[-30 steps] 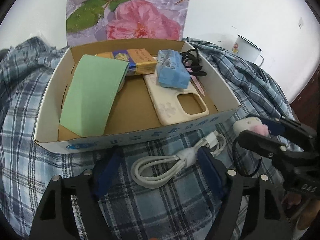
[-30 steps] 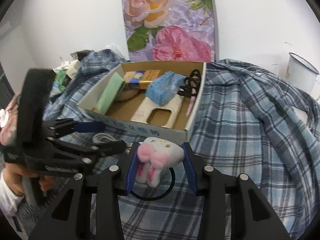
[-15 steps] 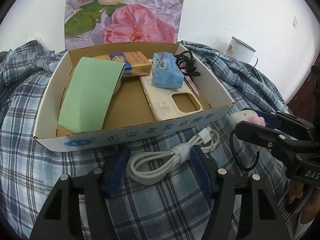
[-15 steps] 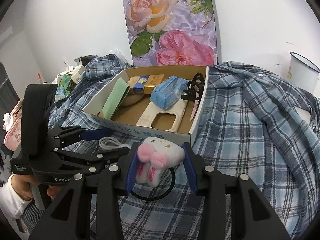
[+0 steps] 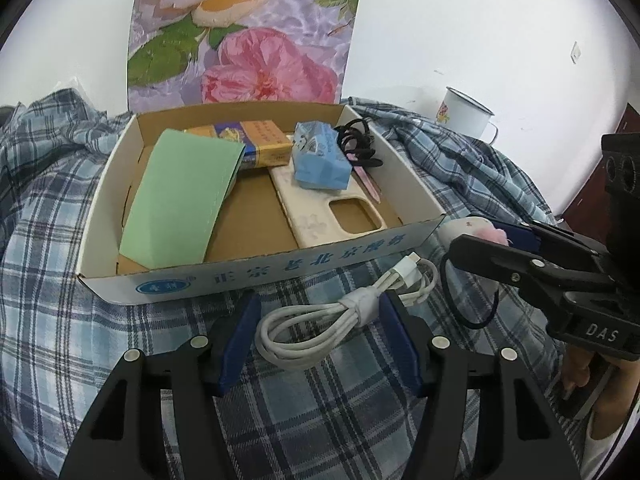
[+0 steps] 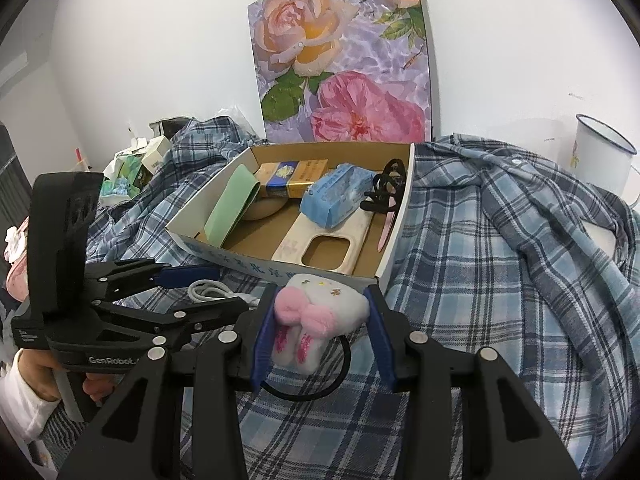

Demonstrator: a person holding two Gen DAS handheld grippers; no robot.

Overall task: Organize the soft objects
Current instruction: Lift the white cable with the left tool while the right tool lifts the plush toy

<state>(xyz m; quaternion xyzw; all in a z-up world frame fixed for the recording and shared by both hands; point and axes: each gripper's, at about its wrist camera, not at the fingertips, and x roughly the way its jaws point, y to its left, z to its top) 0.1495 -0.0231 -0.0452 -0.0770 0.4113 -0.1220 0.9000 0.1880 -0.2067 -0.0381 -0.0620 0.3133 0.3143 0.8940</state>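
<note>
A coiled white charging cable [image 5: 304, 332] lies on the plaid cloth just in front of the cardboard box [image 5: 280, 276]. My left gripper [image 5: 320, 332] is shut on it, the blue pads pressing both sides of the coil. My right gripper [image 6: 320, 332] is shut on a white plush hair tie [image 6: 320, 312] with a pink bow, its black elastic loop hanging below. In the left wrist view the right gripper [image 5: 480, 236] hovers at the box's front right corner. The box holds a green pad [image 5: 180, 200], a blue tissue pack [image 5: 320, 160], a phone case [image 5: 320, 216] and a black clip [image 5: 356, 140].
A plaid shirt [image 6: 500, 280] covers the surface in folds. A flowered board [image 5: 248, 32] stands behind the box against the white wall. A white enamel mug [image 5: 468, 116] stands at the back right. Small packets [image 6: 132, 168] are piled at the far left.
My left gripper's jaws have closed in on the coiled cable from wide apart. The right gripper has kept still with the plush hair tie in it.
</note>
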